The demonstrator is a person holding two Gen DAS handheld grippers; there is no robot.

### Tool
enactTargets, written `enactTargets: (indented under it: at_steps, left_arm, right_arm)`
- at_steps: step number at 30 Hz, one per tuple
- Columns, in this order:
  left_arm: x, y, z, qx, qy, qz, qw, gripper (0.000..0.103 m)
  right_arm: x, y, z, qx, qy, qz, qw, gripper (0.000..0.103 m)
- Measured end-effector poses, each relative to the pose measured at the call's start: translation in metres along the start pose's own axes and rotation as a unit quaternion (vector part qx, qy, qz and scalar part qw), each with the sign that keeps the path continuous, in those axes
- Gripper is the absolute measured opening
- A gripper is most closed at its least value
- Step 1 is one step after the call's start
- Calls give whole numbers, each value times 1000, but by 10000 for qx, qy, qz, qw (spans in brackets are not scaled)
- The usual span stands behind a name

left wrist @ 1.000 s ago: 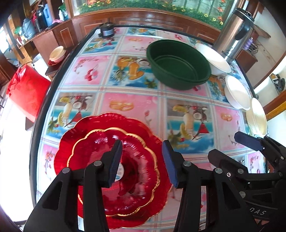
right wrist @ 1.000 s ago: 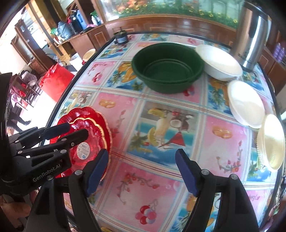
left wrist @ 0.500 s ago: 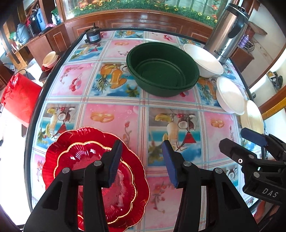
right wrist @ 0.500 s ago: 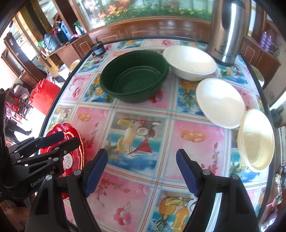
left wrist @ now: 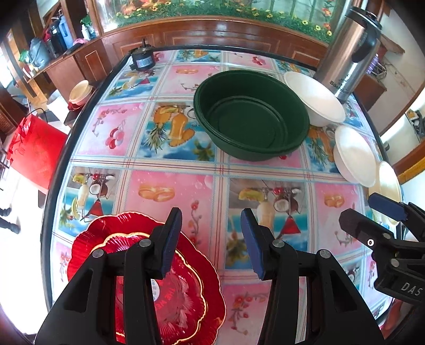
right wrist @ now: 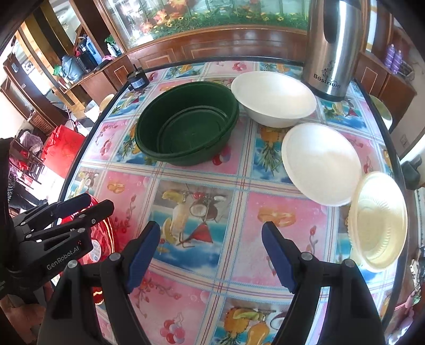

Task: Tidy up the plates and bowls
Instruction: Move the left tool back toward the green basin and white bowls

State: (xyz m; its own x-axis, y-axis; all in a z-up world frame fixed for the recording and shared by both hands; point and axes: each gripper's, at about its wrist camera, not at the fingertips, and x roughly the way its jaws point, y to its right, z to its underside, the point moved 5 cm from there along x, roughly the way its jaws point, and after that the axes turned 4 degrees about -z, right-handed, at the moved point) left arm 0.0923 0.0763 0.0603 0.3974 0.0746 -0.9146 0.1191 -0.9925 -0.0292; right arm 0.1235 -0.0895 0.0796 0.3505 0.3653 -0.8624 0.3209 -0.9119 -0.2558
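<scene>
Wood cabinets w/ flower mural behind; red bag on floor left; bright daylight.

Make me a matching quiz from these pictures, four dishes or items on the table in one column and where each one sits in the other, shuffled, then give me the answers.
Things:
1. stacked red scalloped glass plates
2. dark green round plastic basins
3. pale yellow ribbed plastic bowl
4. tall stainless steel thermos jug

Places:
A. far right corner of the table, behind the big white bowl
B. near left edge, under the left claw
C. middle of the far half, nested one inside another
D. right edge, nearest of the three pale dishes

Pairs: 1-B, 2-C, 3-D, 4-A
</scene>
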Motion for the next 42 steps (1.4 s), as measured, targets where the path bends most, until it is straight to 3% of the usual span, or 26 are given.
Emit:
enactTargets:
  at_steps: [29,42]
  left_arm:
    - [32,-9,-43,-176,32,-243,9995,46]
    - [48,-14,-72,-213,87,-401,9989,46]
  right_arm:
    - [23,3,-45,-127,-38,-63,9999,79]
    - [36,30,-61,75,-91,36,9999,79]
